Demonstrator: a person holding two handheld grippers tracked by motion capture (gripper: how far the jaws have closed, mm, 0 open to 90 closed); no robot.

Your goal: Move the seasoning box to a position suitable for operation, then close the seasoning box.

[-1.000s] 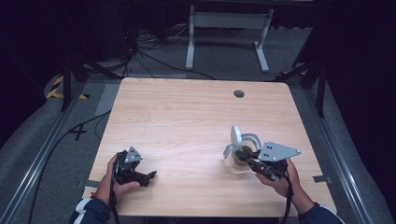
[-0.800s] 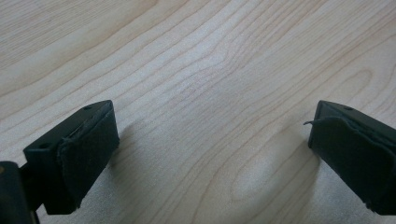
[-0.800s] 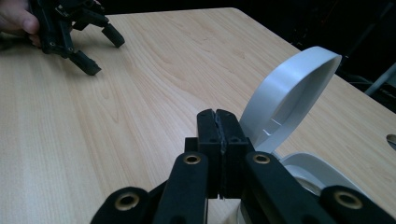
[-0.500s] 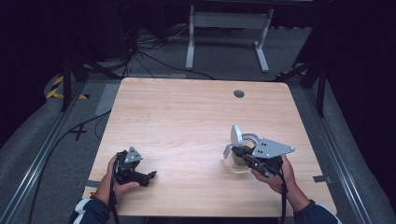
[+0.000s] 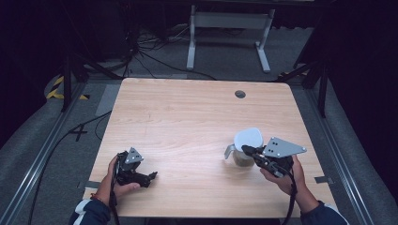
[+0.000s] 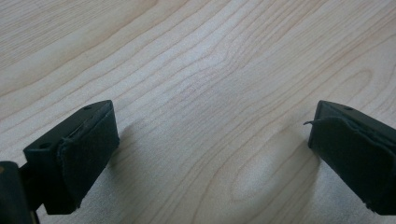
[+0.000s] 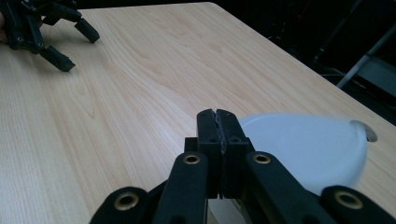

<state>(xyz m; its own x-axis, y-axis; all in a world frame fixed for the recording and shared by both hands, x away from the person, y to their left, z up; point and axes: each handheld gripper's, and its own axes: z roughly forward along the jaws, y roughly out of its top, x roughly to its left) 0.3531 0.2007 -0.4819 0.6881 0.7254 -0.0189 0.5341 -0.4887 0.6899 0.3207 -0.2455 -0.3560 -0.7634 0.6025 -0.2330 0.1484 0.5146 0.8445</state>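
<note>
A white-lidded pitcher [image 5: 244, 149] with a grey handle stands at the lower right of the wooden table [image 5: 187, 117] in the high view. The right gripper [image 5: 249, 151] touches its lid, jaws pressed together, gripping nothing visible. At lower left, the left gripper [image 5: 149, 177] rests on the wood, jaws spread wide.

We take this for a lab or recording studio: a bare light-wood table [image 5: 187, 122] with a cable grommet [image 5: 240, 94] stands on grey carpet, ringed by black curtains, floor rails [image 5: 35, 168], loose cables [image 5: 155, 63], hazard-striped tape [image 5: 56, 86] and a white metal stand [image 5: 227, 28].
</note>
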